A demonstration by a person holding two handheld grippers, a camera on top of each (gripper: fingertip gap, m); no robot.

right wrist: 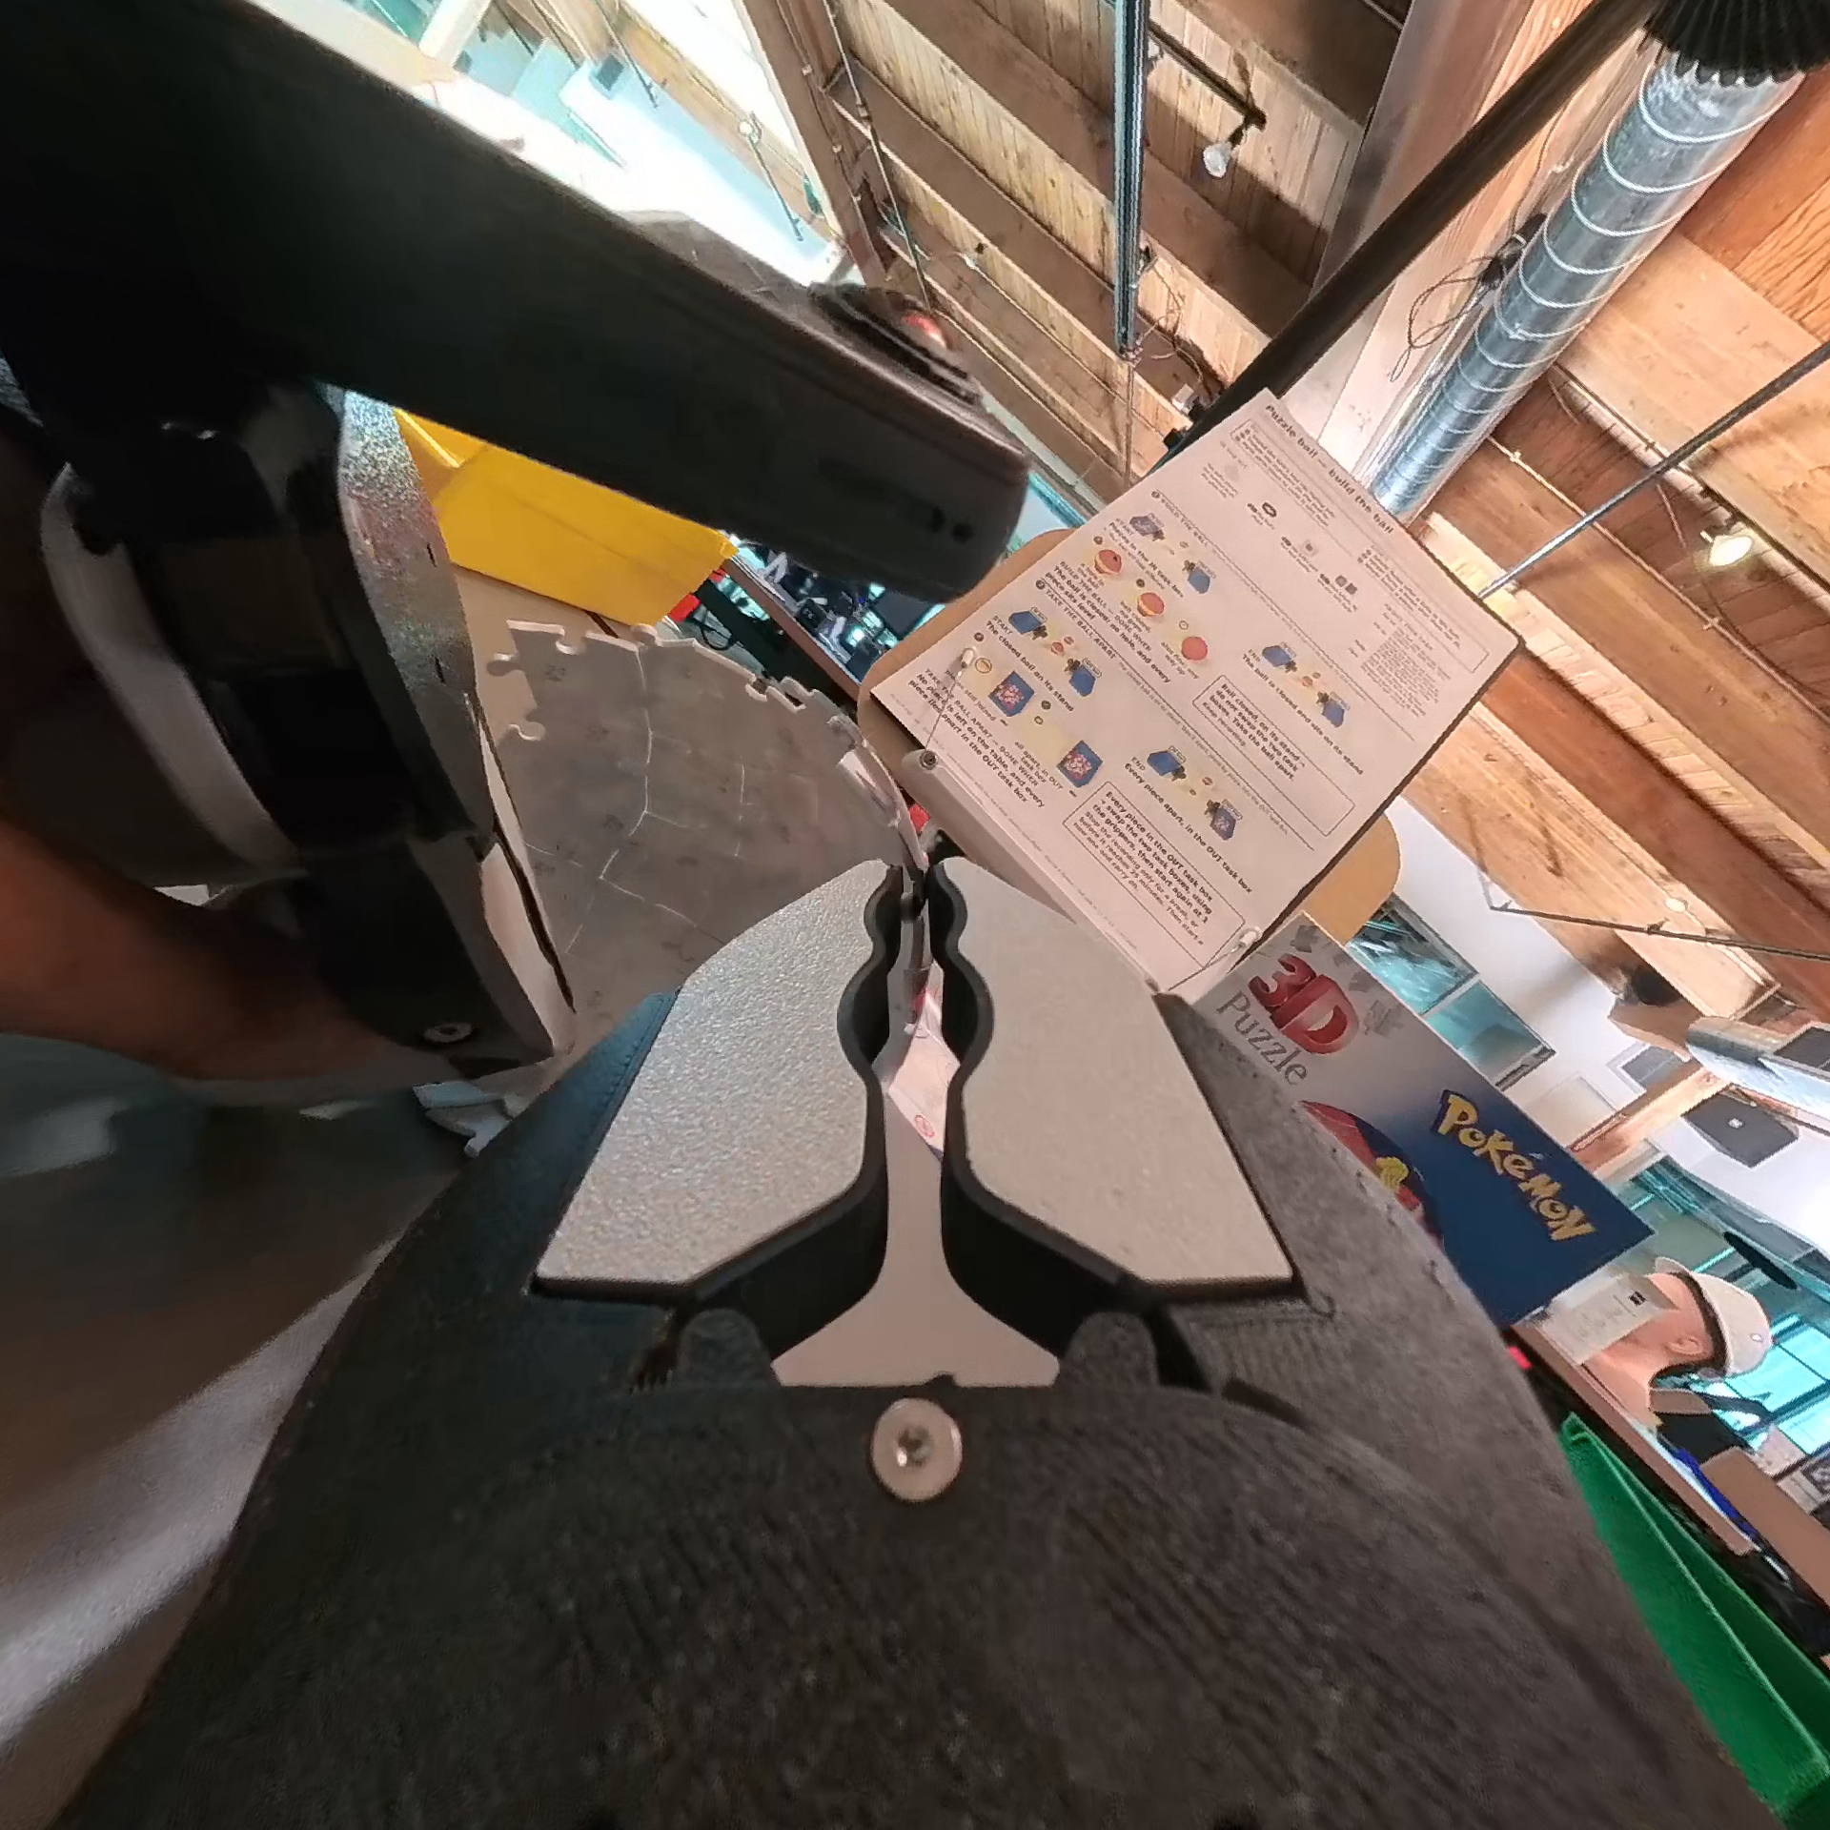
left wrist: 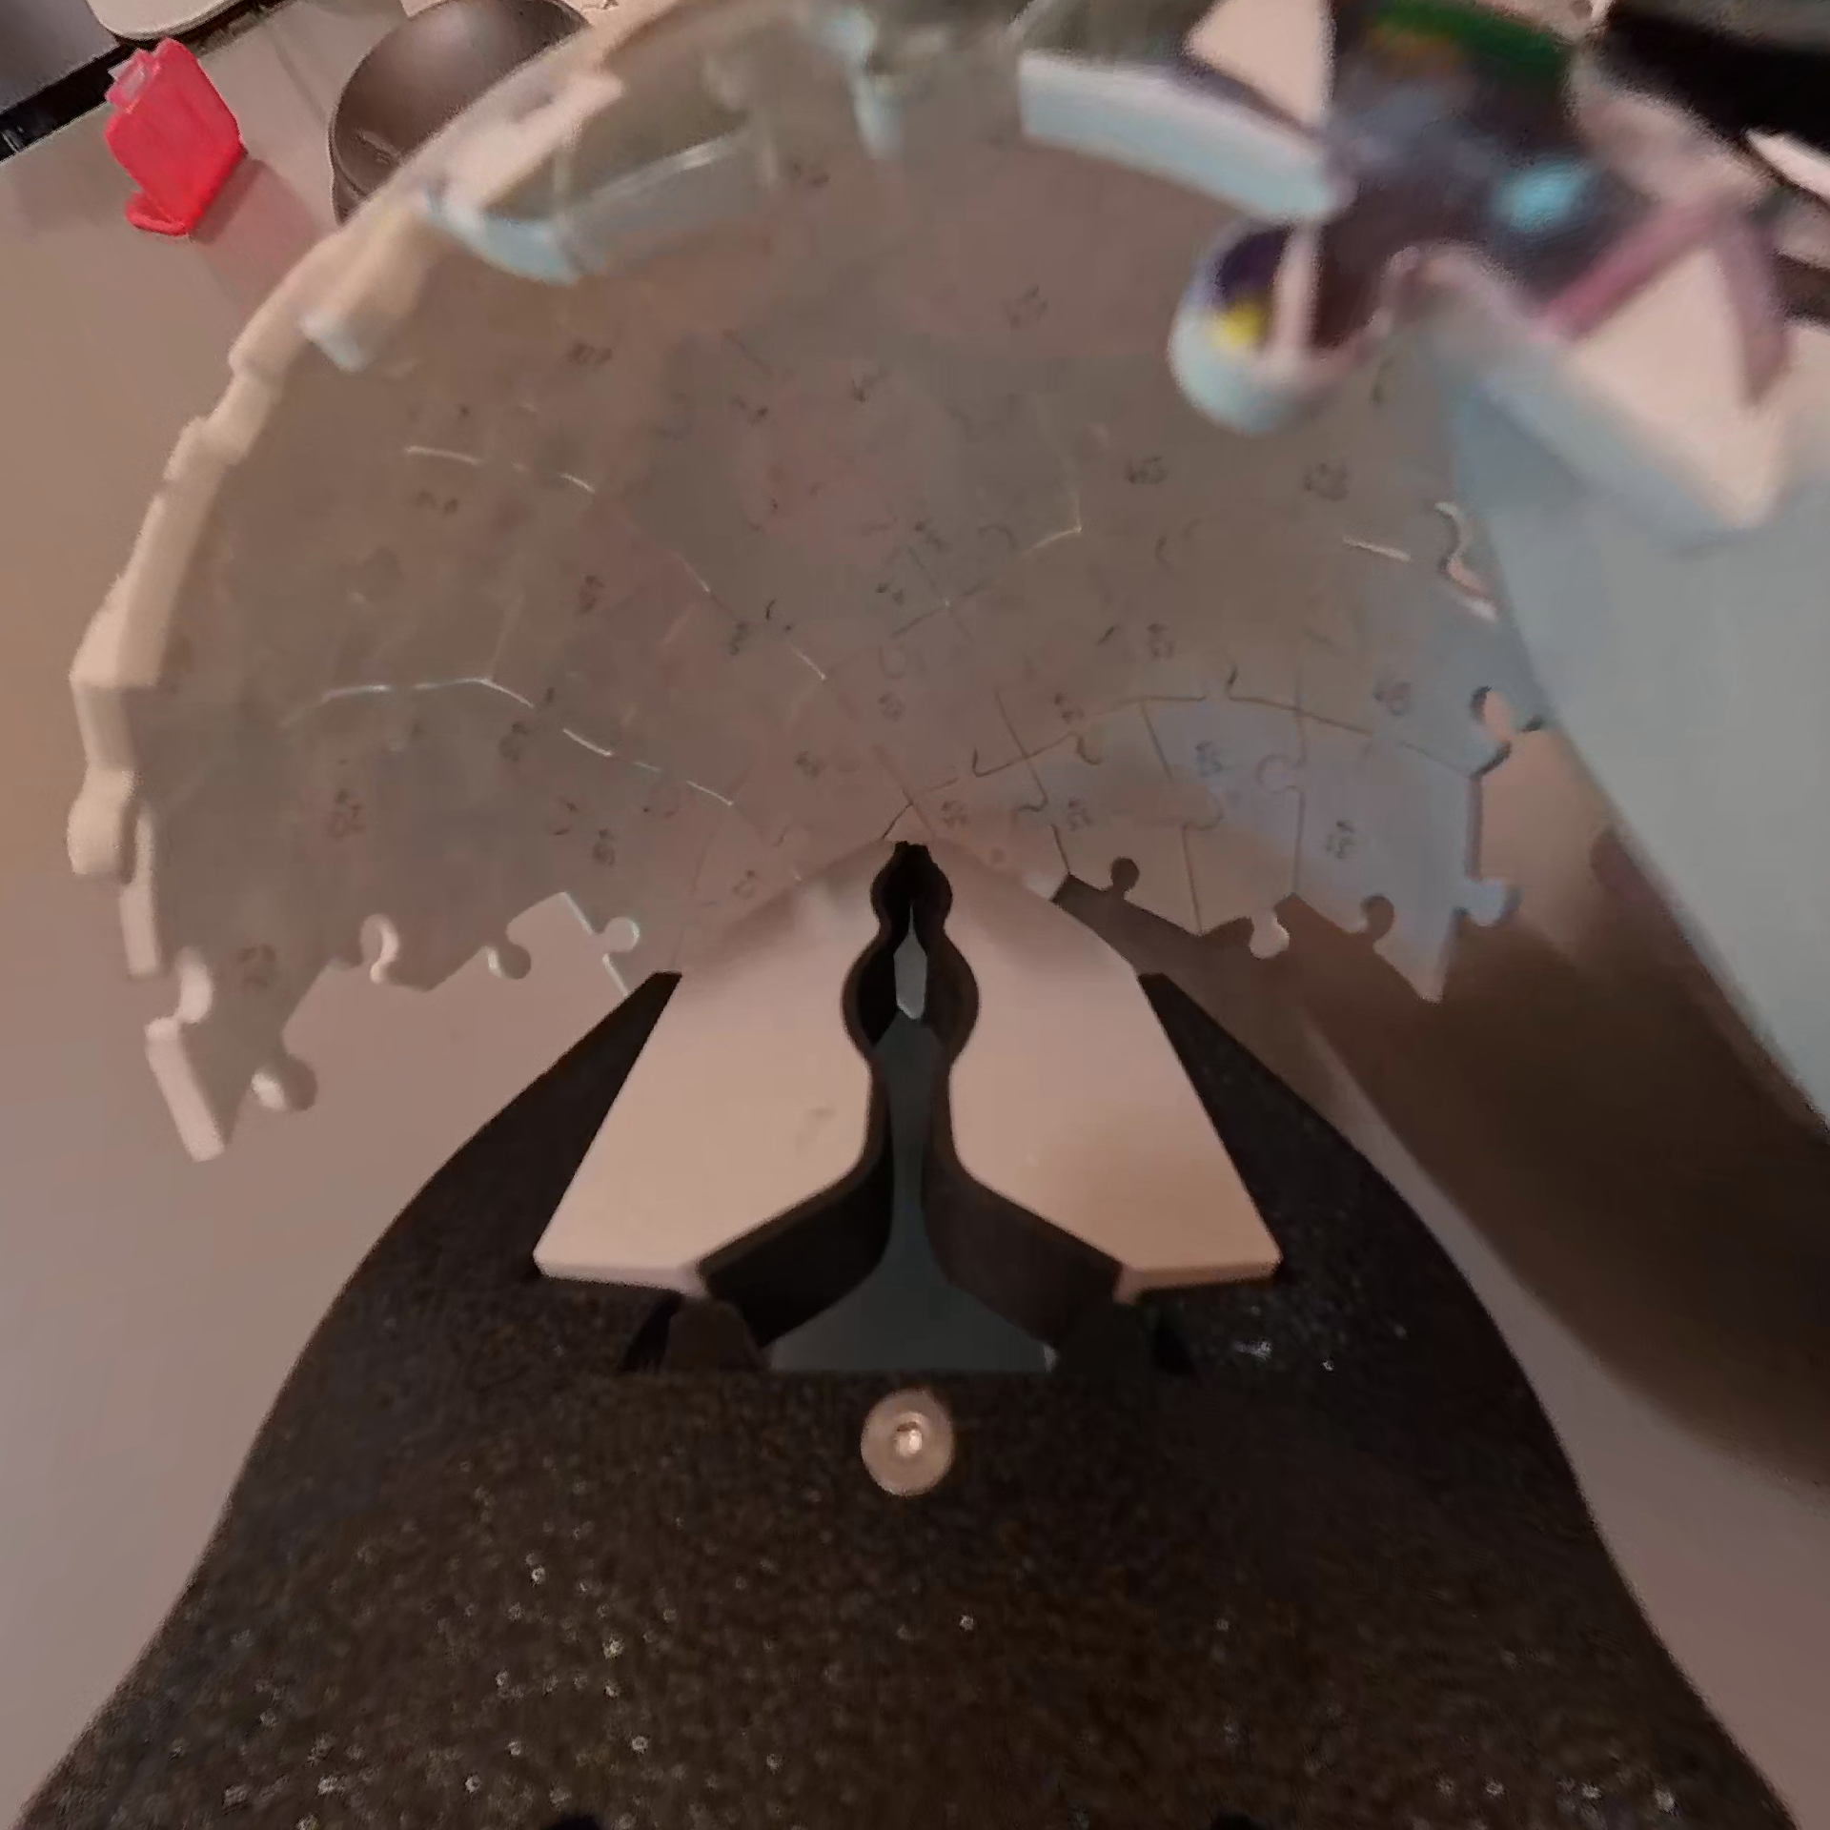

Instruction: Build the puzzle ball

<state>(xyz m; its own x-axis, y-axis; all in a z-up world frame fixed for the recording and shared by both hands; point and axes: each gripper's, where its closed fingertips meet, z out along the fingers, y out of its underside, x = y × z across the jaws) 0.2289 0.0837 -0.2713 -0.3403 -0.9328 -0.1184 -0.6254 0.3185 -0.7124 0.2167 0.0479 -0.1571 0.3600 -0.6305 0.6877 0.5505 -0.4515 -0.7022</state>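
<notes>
At left gripper fingertips: puzzle shell edge pinched.

1. We see a red plastic block standing near the worktop's far left corner.
2. Just beside it sits a dark round bowl.
3. In the right wrist view a yellow bin shows beyond.
4. A printed instruction sheet hangs on a clipboard.
5. A green bin lies at the right edge.
6. Overhead, we note a wooden ceiling and a ribbed metal duct.
</notes>
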